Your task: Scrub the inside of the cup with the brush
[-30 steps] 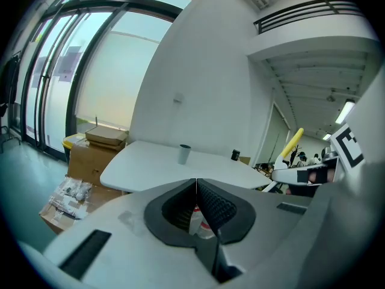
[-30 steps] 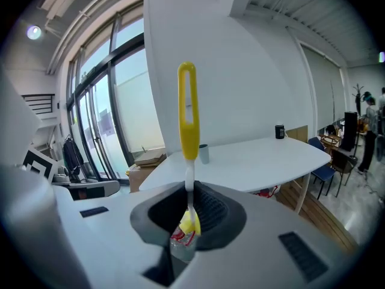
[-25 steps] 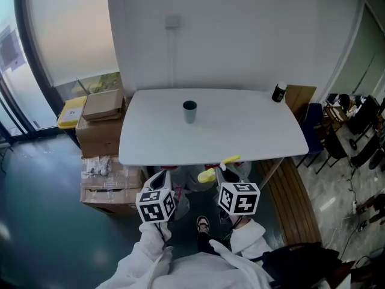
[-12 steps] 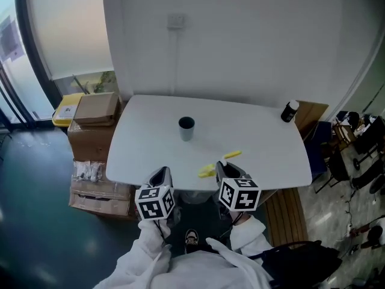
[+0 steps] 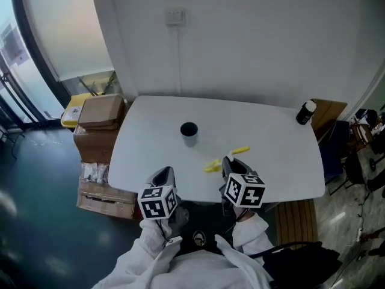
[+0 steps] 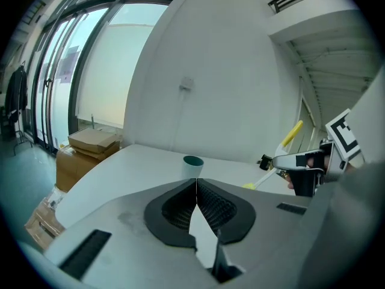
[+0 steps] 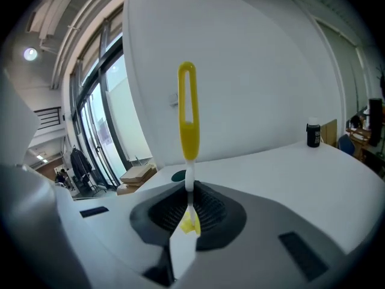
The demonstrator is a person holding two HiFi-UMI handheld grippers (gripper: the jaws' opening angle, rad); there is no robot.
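Over near edge of white rounded table, sleeved arms side by side, tilted slightly down: L gripper clenched, empty; R gripper clamps yellow plastic brush; grey cup ahead.

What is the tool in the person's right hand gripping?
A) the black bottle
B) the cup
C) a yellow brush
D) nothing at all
C: the right tool is clamped on the yellow brush, while the cup stands apart on the table.
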